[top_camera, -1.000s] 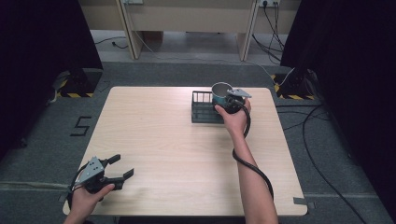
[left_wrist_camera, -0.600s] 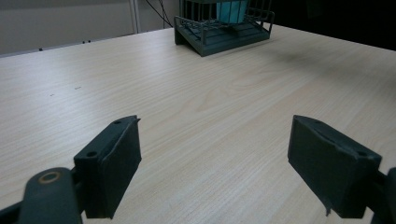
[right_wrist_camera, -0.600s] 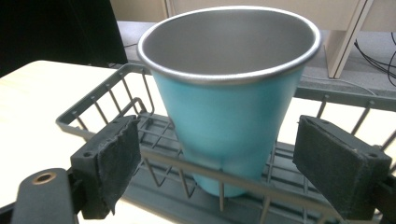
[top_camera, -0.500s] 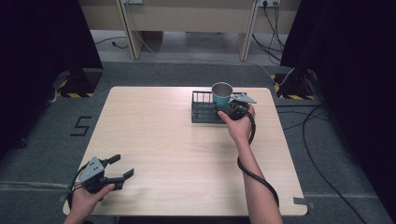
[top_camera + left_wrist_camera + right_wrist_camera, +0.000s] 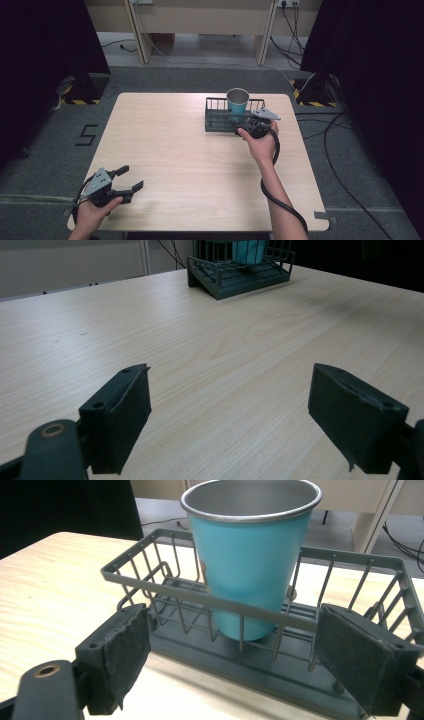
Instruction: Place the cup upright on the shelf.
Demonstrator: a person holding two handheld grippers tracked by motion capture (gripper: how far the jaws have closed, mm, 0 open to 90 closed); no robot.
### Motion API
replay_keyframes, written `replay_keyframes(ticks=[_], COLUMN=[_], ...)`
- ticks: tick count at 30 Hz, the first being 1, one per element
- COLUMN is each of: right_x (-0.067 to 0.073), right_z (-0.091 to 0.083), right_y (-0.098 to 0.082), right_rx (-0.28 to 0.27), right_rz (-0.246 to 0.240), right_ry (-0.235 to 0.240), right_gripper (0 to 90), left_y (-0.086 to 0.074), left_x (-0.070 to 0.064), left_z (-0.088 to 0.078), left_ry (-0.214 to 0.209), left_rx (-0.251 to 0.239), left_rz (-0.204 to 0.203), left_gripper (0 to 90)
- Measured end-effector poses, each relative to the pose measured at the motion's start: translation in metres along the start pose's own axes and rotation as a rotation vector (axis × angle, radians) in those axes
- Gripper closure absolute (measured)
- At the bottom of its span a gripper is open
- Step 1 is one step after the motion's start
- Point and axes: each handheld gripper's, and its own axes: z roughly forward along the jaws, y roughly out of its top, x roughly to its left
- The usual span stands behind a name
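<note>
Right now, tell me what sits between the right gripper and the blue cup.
The near wall of the wire rack does. The blue cup stands upright inside it, and the right gripper, jaws open, sits outside that wall. The cup's upper half rises clear above the rail.

Bare desk (image 5: 190,150) is lying open across the whole stretch between the left tongs (image 5: 131,179) at the near left corner and the wire rack (image 5: 216,120) at the far edge. The rack's rail is standing directly in front of the right tongs (image 5: 232,652), whose jaws are spreading wide just short of it. Inside, an upright teal cup (image 5: 252,555) is filling the rack's middle, leaving open bays to either side.
</note>
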Motion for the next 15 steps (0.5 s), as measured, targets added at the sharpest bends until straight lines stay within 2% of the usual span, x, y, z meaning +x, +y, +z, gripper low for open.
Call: replay_keyframes(ticks=[15], right_x=[0.001], right_z=[-0.024], right_y=[-0.019], right_rx=[-0.009], right_rz=[0.011], right_ry=[0.005], right_gripper=[15.6], left_y=[0.0], left_x=[0.0], left_z=[0.0], left_ry=[0.0], left_rx=[0.003], left_rz=[-0.002], left_gripper=[16.6])
